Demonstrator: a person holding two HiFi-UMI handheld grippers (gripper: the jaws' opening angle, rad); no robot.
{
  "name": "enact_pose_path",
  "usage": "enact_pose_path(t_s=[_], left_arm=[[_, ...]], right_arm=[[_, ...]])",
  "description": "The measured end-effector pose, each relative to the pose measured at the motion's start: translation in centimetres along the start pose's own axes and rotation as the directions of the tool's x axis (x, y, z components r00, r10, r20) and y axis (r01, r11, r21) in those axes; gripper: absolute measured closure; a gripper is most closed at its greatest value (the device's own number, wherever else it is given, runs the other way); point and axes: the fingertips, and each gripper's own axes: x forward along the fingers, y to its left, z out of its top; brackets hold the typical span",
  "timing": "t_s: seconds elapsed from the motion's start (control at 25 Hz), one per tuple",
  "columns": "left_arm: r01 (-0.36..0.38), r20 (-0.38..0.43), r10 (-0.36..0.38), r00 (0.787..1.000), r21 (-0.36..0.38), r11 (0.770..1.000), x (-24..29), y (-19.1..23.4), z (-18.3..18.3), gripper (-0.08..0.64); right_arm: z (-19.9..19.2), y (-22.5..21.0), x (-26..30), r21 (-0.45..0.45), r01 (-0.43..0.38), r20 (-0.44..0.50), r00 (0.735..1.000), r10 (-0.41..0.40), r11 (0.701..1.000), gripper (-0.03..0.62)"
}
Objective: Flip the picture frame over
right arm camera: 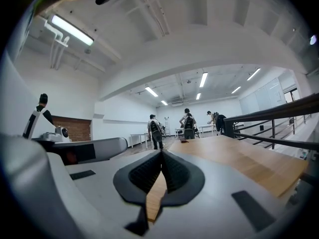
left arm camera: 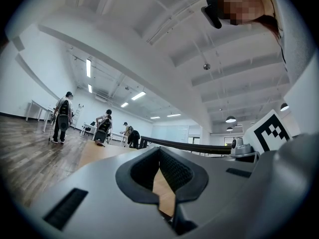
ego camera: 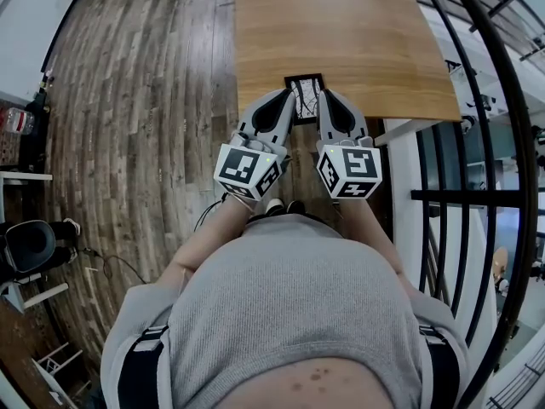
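Observation:
The picture frame (ego camera: 306, 100), small with a black border and a pale sketch-like picture, lies flat at the near edge of the wooden table (ego camera: 358, 32). My left gripper (ego camera: 292, 95) rests against the frame's left side and my right gripper (ego camera: 323, 95) against its right side, both pointing away from me. In the left gripper view the jaws (left arm camera: 159, 151) meet at their tips with only the table top showing through the gap behind them. The right gripper (right arm camera: 161, 153) looks the same in its own view. Neither gripper view shows the frame.
A black metal railing (ego camera: 477, 100) runs along the table's right side. Dark wood floor (ego camera: 145, 100) spreads to the left. Far off, several people with backpacks (right arm camera: 155, 128) stand near white tables. A small dark object (right arm camera: 184, 141) sits at the table's far end.

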Motion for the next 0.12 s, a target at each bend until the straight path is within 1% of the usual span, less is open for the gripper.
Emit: enact_pose_path(t_s=[0.12], left_arm=[[-0.003, 0.002, 0.003, 1.0, -0.002, 1.0, 0.1, 0.14, 0.03, 0.554]], right_arm=[[-0.38, 0.06, 0.16, 0.006, -0.004, -0.009, 1.0, 0.004, 1.0, 0.575]])
